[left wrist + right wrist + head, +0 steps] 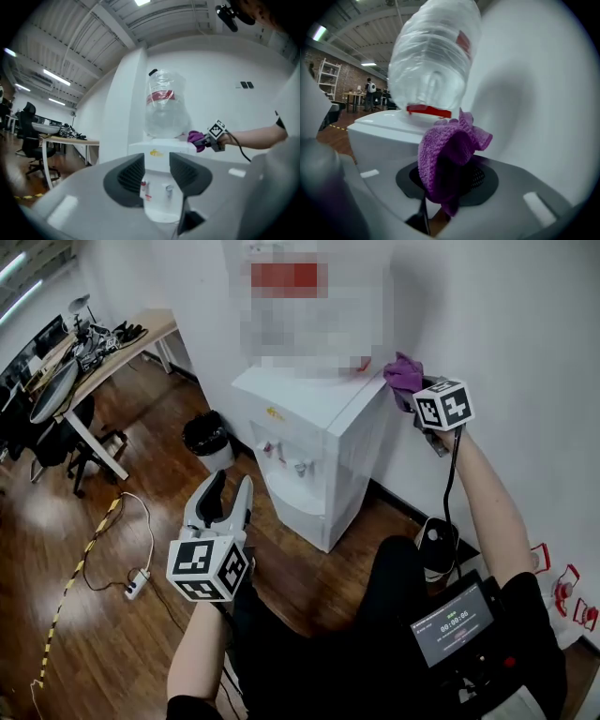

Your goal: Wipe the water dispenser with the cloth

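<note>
One white water dispenser with one upturned bottle and two taps stands against a white wall. The right claw is clamped on a single purple cloth, held at the dispenser's top rear corner just beside the bottle's red collar. The left claw hangs well apart in front, jaws parted and empty. One black bin sits beside the dispenser on a wooden floor, and one cluttered desk stands in the open office beyond.
</note>
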### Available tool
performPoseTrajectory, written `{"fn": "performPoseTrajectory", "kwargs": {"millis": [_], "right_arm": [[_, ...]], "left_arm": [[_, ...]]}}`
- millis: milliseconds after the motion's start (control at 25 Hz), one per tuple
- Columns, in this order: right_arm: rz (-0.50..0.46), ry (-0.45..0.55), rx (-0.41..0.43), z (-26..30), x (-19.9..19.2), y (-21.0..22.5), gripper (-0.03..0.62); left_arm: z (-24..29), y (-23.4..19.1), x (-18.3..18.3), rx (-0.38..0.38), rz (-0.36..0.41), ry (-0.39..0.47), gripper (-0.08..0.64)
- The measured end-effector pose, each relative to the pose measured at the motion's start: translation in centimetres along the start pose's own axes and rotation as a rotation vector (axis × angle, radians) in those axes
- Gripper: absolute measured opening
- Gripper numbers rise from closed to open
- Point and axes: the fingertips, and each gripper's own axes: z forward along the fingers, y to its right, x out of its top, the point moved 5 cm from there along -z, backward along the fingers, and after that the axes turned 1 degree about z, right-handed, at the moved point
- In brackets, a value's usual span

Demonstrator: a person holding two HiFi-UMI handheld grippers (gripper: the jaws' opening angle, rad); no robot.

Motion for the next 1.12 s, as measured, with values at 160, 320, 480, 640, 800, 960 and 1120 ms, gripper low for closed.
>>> {"fn": "performPoseTrajectory", "kwargs": {"millis": [160, 320, 480, 640, 800, 960, 1120], "right_arm": [[-0.071, 0.032, 0.166, -2.0, -1.5, -9.1, 0.12], [-0.142, 0.042, 0.381, -4.1, -3.8, -18.6, 0.12], [-0.175, 0.043, 0.558, -5.0, -4.9, -23.5, 0.12], [-0.1, 0.055, 0.516, -3.2, -5.4, -19.4, 0.12], [0.059, 0.025, 0.412, -0.1, -6.5, -11.2, 0.12], [0.172, -0.021, 0.274, 3.1, -7.6, -2.9, 0.12], [0.2, -0.079, 0.074, 5.6, -9.3, 3.4, 0.118]], "left_arm": [[-0.7, 1.6, -1.6, -0.026, -0.029, -0.024, 0.184], [-0.4, 4.7, -2.9, -0.096, -0.031, -0.055, 0.178], [0.8, 8.0, -2.8, -0.194, 0.052, -0.055, 0.178], [3.9, 10.7, -3.4, -0.291, 0.063, -0.054, 0.178], [6.4, 12.1, -5.1, -0.355, 0.043, -0.089, 0.178], [7.8, 14.4, -7.2, -0.423, 0.022, -0.134, 0.178], [8.6, 15.3, -7.6, -0.447, 0.04, -0.146, 0.178]]}}
